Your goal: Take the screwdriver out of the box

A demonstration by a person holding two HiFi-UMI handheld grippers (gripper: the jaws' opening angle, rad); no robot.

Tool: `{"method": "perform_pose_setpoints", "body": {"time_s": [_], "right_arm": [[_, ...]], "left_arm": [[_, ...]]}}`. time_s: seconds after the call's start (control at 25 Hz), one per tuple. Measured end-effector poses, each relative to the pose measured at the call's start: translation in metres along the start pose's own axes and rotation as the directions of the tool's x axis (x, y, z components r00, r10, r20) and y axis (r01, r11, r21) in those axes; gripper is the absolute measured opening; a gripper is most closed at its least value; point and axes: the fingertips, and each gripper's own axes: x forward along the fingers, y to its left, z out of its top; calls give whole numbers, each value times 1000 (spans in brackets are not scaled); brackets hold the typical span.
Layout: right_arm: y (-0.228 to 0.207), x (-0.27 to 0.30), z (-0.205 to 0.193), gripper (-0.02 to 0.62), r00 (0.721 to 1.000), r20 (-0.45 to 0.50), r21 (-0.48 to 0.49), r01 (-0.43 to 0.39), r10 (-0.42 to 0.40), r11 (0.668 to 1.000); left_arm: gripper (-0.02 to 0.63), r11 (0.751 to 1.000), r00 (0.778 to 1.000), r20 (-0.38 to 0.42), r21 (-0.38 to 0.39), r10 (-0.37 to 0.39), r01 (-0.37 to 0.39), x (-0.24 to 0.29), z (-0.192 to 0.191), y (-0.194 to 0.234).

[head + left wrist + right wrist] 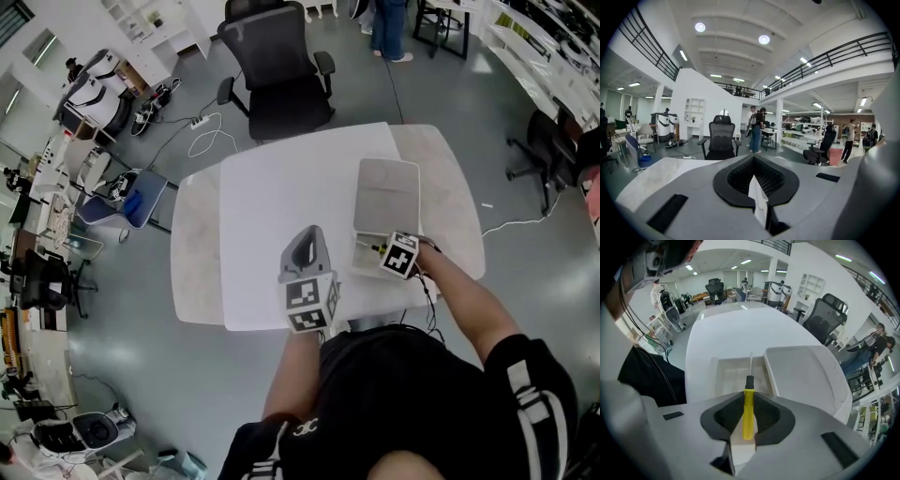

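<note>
The yellow-handled screwdriver (748, 411) sits between the jaws of my right gripper (748, 401), which is shut on its handle. Its black collar and thin metal shaft point out over the open white box (723, 378), just above the box's tray. The box's lid (802, 373) lies folded back beside the tray. In the head view the right gripper (392, 252) hovers at the near end of the box (364, 260) on the white table (272, 206). My left gripper (305, 246) is held above the table's near edge, left of the box, shut and empty; its own view (754, 187) looks out across the room.
A black office chair (278, 77) stands behind the table's far edge, and another chair (553, 150) is off to the right. Cables and a power strip (199, 124) lie on the floor at the far left. People stand farther back in the room (755, 129).
</note>
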Motion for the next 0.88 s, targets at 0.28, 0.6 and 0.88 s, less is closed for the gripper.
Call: {"method": "perform_pose_setpoints", "body": {"time_s": [0.28,0.6,0.88], "right_arm": [[-20,-56,29,64,969,235,181,39,-82,983],[-66,-151,64,64,776,532,413,111,-338,904],[-99,-233,61,64,500,627,594,190,-598,782]], "left_arm": [[8,1000,1000,10,7,-29,29,15,6,-5],[8,997,997,17,18,-78,78,32,17,-22],[8,987,988,25,50,-151,150,50,22,-46]]}}
